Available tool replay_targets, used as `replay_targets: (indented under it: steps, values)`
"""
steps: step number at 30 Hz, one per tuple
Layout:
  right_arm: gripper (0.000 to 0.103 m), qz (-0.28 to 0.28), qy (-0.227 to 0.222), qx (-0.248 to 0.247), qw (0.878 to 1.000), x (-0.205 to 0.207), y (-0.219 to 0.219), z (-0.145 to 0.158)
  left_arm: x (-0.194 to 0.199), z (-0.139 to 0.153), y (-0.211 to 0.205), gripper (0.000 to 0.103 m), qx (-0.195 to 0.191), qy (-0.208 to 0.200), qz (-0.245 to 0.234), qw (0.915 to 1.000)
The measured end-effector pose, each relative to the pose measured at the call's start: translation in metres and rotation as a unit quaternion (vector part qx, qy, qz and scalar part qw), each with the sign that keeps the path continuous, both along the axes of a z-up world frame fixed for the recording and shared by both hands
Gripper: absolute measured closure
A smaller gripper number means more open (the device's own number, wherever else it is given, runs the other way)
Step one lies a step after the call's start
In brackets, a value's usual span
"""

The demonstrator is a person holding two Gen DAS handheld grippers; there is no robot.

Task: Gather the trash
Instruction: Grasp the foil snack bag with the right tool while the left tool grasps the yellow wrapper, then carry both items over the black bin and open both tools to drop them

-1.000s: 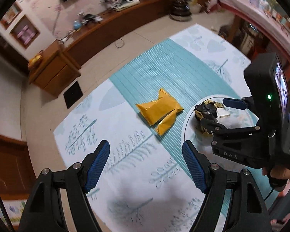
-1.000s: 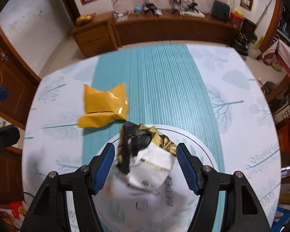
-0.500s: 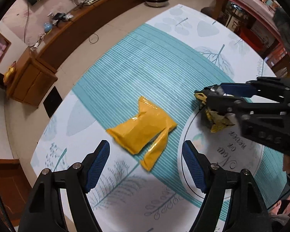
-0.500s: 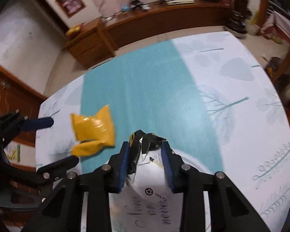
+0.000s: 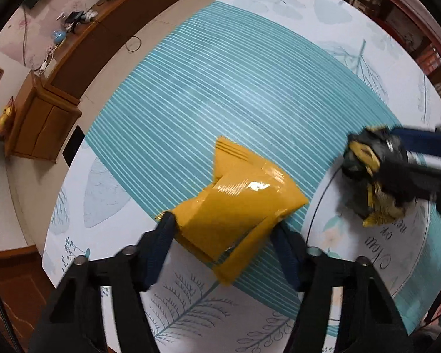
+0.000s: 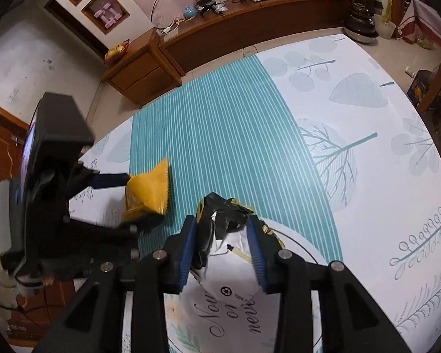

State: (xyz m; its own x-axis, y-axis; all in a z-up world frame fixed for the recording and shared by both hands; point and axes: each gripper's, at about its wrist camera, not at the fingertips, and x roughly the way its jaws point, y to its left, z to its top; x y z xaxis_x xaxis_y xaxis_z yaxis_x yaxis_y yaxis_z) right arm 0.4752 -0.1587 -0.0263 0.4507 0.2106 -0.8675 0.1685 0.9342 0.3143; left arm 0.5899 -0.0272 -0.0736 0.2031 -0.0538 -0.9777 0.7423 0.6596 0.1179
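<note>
A crumpled yellow wrapper (image 5: 238, 209) lies on the teal-striped tablecloth (image 5: 220, 94). My left gripper (image 5: 223, 235) is open, with its fingers on either side of the wrapper's near end. The wrapper also shows in the right wrist view (image 6: 150, 191), between the left gripper's fingers. My right gripper (image 6: 223, 247) is shut on a black, gold and white crumpled wrapper (image 6: 226, 220) and holds it above a round white mat with script lettering (image 6: 232, 300). In the left wrist view that wrapper (image 5: 370, 173) sits in the right gripper's fingers at the right edge.
The round table is covered by a white leaf-print cloth (image 6: 367, 147) with a teal stripe. A wooden sideboard (image 6: 250, 29) with cables and small items runs along the far wall. A low wooden cabinet (image 6: 141, 70) stands at its left end.
My left gripper has moved forward and down so its open fingers straddle the yellow wrapper. My right gripper has closed on the black and gold wrapper and lifted it.
</note>
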Motion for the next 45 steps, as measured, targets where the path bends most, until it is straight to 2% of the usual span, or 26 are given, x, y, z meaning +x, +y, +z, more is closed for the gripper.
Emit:
replay_targets:
  steps: [2, 4, 6, 7, 12, 14, 15, 20, 24, 25, 28, 32, 38, 42, 45]
  values:
    - [0.062, 0.006, 0.006, -0.008, 1.0, -0.002, 0.003, -0.001, 0.002, 0.003, 0.002, 0.063, -0.01, 0.001, 0.007, 0.9999]
    - [0.05, 0.014, 0.019, -0.022, 0.999, -0.003, 0.007, -0.004, 0.003, 0.006, 0.003, 0.071, -0.021, 0.005, 0.012, 0.9997]
    - [0.044, 0.025, 0.025, -0.044, 0.998, -0.004, 0.013, -0.008, 0.001, 0.007, 0.007, 0.075, -0.031, 0.014, 0.02, 0.9992]
    - [0.044, 0.029, 0.026, -0.05, 0.998, -0.005, 0.015, -0.009, 0.0, 0.007, 0.009, 0.08, -0.034, 0.016, 0.023, 0.999]
    - [0.04, 0.027, 0.022, -0.054, 0.998, -0.005, 0.016, -0.014, -0.02, 0.01, 0.024, 0.083, -0.054, 0.037, 0.045, 0.9969]
    - [0.035, 0.021, 0.025, -0.048, 0.998, -0.004, 0.014, -0.015, -0.027, 0.012, 0.033, 0.083, -0.064, 0.045, 0.056, 0.9954]
    - [0.032, 0.016, 0.03, -0.044, 0.998, -0.004, 0.011, -0.017, -0.031, 0.015, 0.038, 0.083, -0.071, 0.05, 0.064, 0.9941]
    - [0.03, -0.006, 0.04, 0.0, 0.999, -0.001, 0.004, -0.026, -0.057, 0.027, 0.06, 0.083, -0.107, 0.07, 0.098, 0.987]
    - [0.031, -0.022, 0.041, 0.035, 0.998, -0.007, 0.001, -0.031, -0.076, 0.038, 0.075, 0.083, -0.123, 0.069, 0.116, 0.9832]
    - [0.036, -0.027, 0.034, 0.04, 0.998, -0.01, 0.001, -0.031, -0.08, 0.041, 0.078, 0.083, -0.126, 0.069, 0.119, 0.9824]
    - [0.041, -0.018, 0.033, 0.045, 0.998, -0.019, 0.007, -0.03, -0.096, 0.052, 0.086, 0.083, -0.14, 0.07, 0.133, 0.9787]
    - [0.042, -0.002, 0.033, 0.035, 0.999, -0.044, 0.015, -0.023, -0.129, 0.069, 0.092, 0.083, -0.146, 0.06, 0.146, 0.9766]
    - [0.042, -0.001, 0.006, 0.067, 0.998, -0.115, 0.008, 0.001, -0.196, 0.102, 0.096, 0.083, -0.163, 0.035, 0.173, 0.9706]
    - [0.042, 0.007, -0.014, 0.101, 0.995, -0.174, -0.006, 0.02, -0.259, 0.124, 0.092, 0.083, -0.182, 0.011, 0.209, 0.9608]
    - [0.042, 0.032, -0.034, 0.109, 0.993, -0.223, -0.017, 0.035, -0.305, 0.135, 0.087, 0.083, -0.192, -0.004, 0.239, 0.952]
